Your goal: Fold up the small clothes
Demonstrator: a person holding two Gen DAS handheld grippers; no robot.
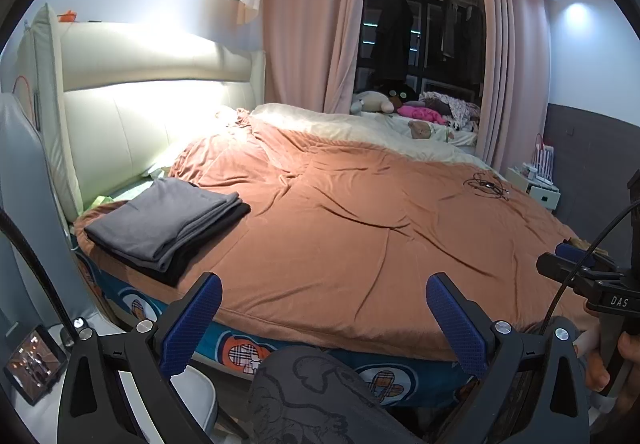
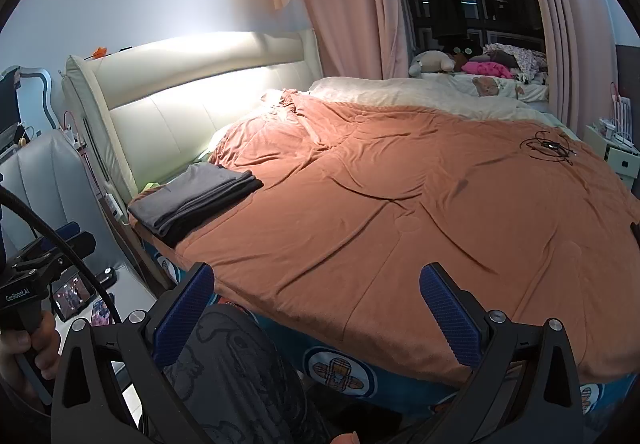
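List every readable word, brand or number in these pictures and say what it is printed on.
"DAS": on the right gripper's black body, left wrist view; the lettering may run on out of sight.
"GenRoboLAI", roughly; small and slanted: on the left gripper's black body, right wrist view.
Phone screen: too small to read.
Bed sheet emblems: pictures only, no text.

A folded stack of clothes (image 1: 168, 224) lies flat at the bed's near left corner by the headboard: grey pieces on top, apparently a black one underneath.
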